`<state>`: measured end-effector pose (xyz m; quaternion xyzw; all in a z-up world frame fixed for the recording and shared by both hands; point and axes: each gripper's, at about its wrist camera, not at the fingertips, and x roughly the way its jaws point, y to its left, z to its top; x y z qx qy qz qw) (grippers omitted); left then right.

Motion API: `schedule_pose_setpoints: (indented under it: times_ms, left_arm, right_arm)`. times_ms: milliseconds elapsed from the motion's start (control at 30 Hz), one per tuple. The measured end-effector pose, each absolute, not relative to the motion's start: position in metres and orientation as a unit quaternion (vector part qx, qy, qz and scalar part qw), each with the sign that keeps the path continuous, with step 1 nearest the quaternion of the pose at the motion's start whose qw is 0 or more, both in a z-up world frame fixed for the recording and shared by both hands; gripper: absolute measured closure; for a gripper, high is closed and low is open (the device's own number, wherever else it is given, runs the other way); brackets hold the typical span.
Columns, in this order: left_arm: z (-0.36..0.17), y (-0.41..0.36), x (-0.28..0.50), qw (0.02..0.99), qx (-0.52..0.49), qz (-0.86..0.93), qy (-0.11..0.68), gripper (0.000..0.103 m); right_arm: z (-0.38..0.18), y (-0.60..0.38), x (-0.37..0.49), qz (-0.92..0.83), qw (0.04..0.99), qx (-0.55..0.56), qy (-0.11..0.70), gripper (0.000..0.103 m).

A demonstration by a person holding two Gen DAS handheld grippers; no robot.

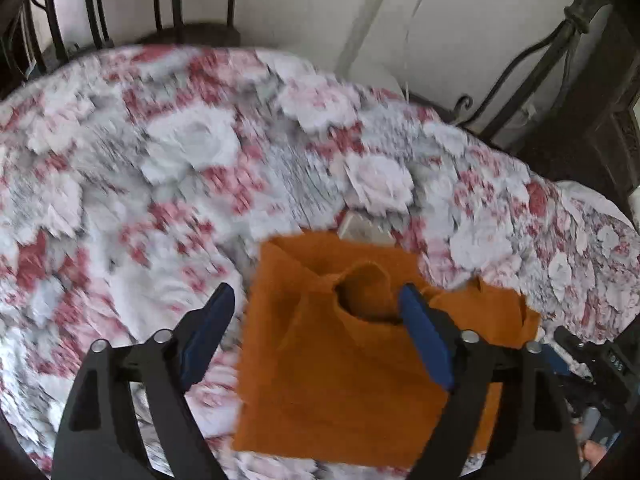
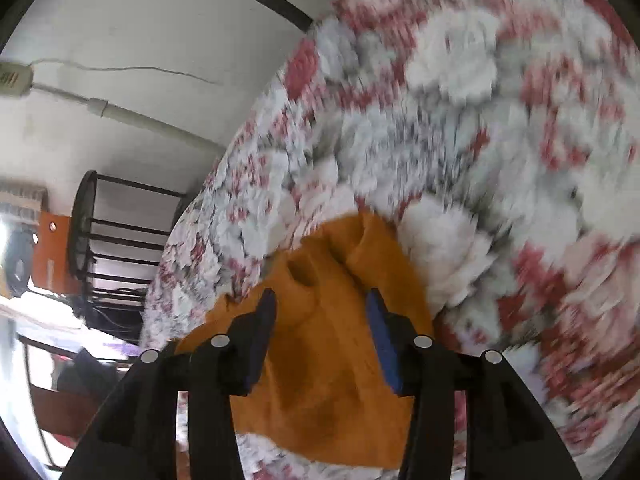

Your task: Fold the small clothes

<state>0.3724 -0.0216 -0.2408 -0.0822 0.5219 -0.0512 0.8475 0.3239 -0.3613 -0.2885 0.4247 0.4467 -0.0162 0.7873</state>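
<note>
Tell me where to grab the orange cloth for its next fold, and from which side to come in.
Take the orange cloth at its raised fold, by the ridge near the pocket-like opening, coming down from above. The rest lies flat on the floral bedspread, giving little to pinch. The left claw is open; the right claw, also open, already straddles the bunched ridge, so it is probably better placed.

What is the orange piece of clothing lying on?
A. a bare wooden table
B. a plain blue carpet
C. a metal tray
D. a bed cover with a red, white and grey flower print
D: both wrist views show the orange garment spread on the flower-print bed cover, with dark metal bed rails behind it.
</note>
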Motion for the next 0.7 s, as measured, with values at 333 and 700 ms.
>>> schedule_pose_setpoints:
  times_ms: [333,700]
  left_arm:
    - [-0.285,-0.034,0.371,0.813,0.015,-0.035,0.580,0.019]
    - [-0.265,-0.018,0.368,0.847,-0.001,0.007,0.532,0.008]
  right_arm:
    - [-0.289,-0.321,0.344,-0.015,0.850,0.212,0.482,0.055]
    - [-0.285,-0.307,0.341,-0.051,0.862,0.123,0.489,0.094]
